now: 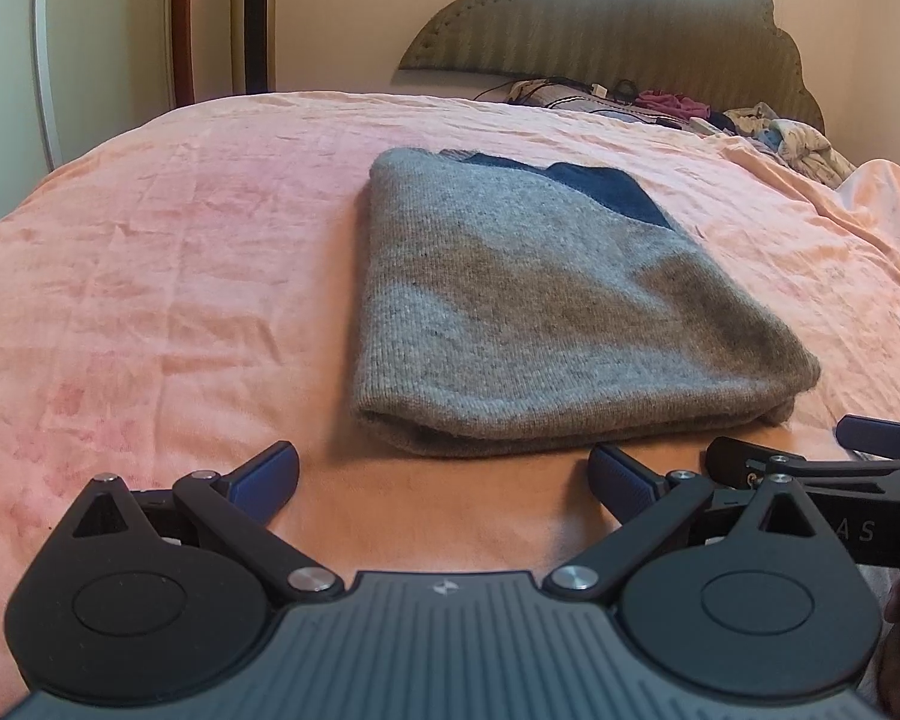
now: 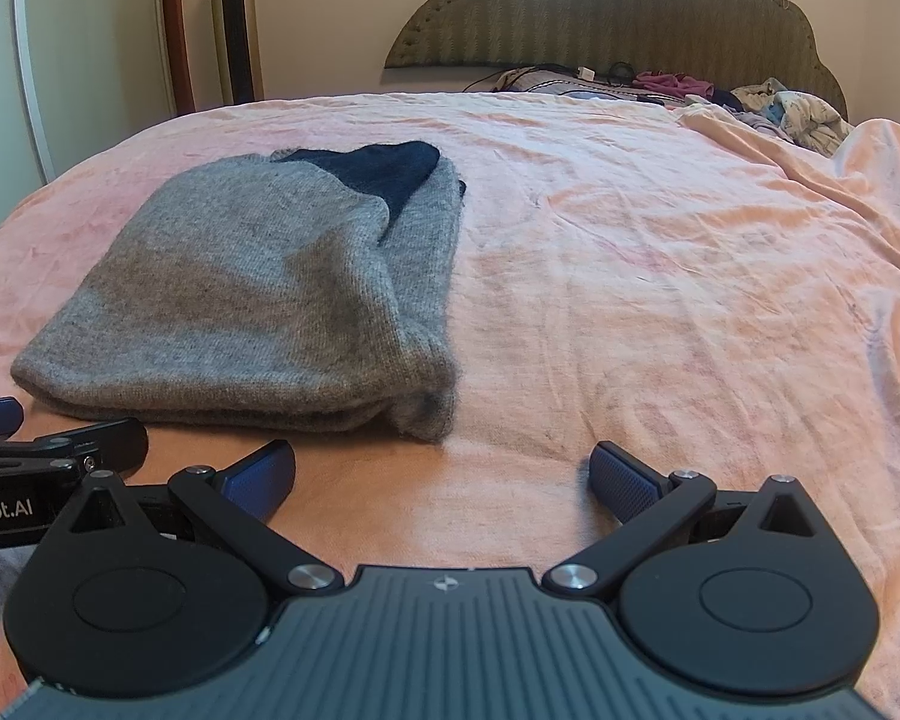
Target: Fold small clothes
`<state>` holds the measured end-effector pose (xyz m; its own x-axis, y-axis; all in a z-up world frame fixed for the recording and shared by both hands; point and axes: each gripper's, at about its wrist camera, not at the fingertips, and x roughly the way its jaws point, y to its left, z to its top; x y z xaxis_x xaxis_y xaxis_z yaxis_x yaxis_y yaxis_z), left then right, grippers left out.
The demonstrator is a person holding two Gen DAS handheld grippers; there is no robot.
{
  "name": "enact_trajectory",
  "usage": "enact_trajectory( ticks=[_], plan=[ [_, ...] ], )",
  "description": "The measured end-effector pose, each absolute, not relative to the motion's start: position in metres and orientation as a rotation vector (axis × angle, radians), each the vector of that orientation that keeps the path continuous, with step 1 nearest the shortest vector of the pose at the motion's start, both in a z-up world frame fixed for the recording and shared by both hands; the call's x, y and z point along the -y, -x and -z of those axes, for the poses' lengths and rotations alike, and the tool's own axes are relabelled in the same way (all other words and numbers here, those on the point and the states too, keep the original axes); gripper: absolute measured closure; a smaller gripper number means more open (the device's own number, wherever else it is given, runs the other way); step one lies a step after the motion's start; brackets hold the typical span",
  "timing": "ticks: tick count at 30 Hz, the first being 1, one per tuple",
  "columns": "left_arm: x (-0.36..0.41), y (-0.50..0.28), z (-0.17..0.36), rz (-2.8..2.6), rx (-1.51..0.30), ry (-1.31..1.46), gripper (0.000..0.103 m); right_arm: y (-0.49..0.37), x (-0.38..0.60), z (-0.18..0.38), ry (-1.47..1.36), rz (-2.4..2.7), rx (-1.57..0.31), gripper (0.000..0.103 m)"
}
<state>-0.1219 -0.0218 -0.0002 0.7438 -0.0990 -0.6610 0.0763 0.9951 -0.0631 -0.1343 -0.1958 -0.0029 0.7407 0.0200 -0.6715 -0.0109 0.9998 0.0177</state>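
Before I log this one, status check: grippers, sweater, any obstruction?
Left gripper open, empty. Right gripper open, empty. Grey sweater folded flat on pink blanket. Nothing in the way.

grey knit sweater (image 1: 528, 312) with navy patch, pink bedspread (image 1: 168, 276)

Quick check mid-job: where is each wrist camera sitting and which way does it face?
Left wrist: sits low over the bed, facing the headboard; its open gripper shows, folded grey sweater ahead and slightly right.
Right wrist: beside it, same heading; its open gripper shows, the sweater ahead-left.
Shared: sweater, pink bedspread, headboard, and each sees the other gripper at its edge.
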Motion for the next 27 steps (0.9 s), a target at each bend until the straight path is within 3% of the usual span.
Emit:
enact_trajectory(
  ticks=[27],
  plan=[
    [0.0252,0.1206,0.0011,0.094,-0.733,-0.002,0.000,0.1341,0.2016,0.0016,-0.025,-0.032,-0.745,0.000]
  ],
)
